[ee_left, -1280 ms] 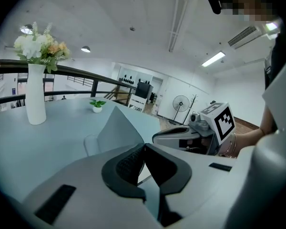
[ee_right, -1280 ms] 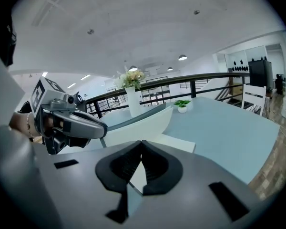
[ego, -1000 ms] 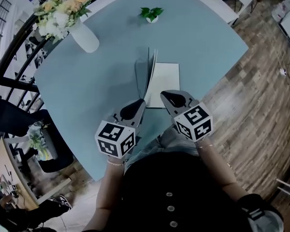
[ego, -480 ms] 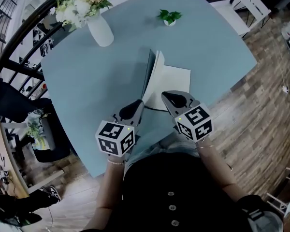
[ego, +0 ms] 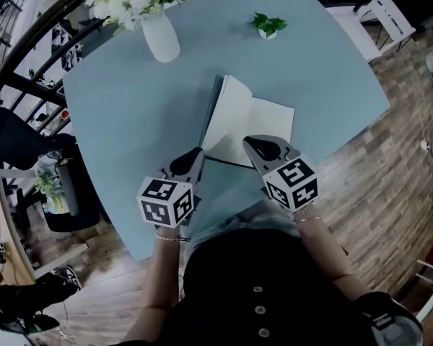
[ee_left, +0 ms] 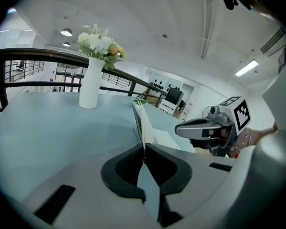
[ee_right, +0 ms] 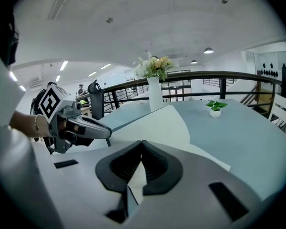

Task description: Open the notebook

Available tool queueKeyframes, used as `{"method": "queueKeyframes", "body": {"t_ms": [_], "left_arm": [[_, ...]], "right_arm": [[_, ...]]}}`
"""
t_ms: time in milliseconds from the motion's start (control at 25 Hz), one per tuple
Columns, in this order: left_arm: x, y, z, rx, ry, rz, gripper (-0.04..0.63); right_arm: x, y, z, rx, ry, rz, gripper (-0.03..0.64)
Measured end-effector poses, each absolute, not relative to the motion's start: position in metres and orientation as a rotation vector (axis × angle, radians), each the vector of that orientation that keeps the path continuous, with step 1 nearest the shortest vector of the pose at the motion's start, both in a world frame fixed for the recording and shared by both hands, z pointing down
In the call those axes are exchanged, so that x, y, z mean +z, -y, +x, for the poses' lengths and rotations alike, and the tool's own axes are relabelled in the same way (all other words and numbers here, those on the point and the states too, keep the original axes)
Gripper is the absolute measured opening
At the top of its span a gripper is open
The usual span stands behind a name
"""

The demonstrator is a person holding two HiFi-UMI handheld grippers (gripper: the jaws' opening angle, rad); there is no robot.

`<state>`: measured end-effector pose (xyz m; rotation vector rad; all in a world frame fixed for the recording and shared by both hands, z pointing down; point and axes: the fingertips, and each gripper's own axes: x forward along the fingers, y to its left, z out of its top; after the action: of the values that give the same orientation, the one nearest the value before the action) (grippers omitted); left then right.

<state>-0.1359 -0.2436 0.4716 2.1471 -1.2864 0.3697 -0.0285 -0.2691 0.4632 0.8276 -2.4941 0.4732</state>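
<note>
logging head view first. notebook (ego: 258, 120) lies on the blue-grey table (ego: 123, 121), toward the near edge and just ahead of both tools. its right half is flat, while the cover and some leaves are raised on the left. left gripper (ego: 195, 154) sits at the lower corner of the raised part. right gripper (ego: 254, 144) has its tip over the flat page near the bottom edge. open table surface lies to the left of the book and beyond it. white vase (ego: 162, 40) and small potted plant (ego: 269, 26) stand well apart from it at the far side. wooden floor (ego: 390, 157) begins past the right table edge.

left gripper view: jaws nearly together, pinching the thin lower edge of the raised cover at left gripper (ee_left: 144, 149). the notebook (ee_left: 139, 118) stands edge-on straight ahead, and the vase (ee_left: 89, 82) is far off to the left.

right gripper view: right gripper (ee_right: 142, 144) has its jaw tips meeting, with nothing seen between them and white page below. the raised leaf of the notebook (ee_right: 157, 123) slopes up ahead.

versus one second ago: the raised part was close to upright. it now leans further left, showing more white page, and the left gripper sits further left.
</note>
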Motion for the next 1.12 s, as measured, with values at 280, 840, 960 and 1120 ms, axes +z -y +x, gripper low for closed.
{"method": "queueKeyframes", "body": {"t_ms": [280,840,960,1120], "left_arm": [[0.492,0.245,-0.153,0.394,1.318,2.080,0.032],[0.529,0.243,-0.169,0.475,1.346,1.981,0.040],[0.535,0.243,-0.172,0.494,1.352,1.968,0.041],[0.544,0.244,-0.175,0.514,1.346,1.951,0.044]], "right_arm": [[0.476,0.267,-0.043,0.501,2.480,0.760,0.006],[0.496,0.265,-0.061,0.534,2.453,0.670,0.006],[0.500,0.263,-0.066,0.538,2.449,0.647,0.006],[0.505,0.261,-0.072,0.541,2.443,0.618,0.006]]}}
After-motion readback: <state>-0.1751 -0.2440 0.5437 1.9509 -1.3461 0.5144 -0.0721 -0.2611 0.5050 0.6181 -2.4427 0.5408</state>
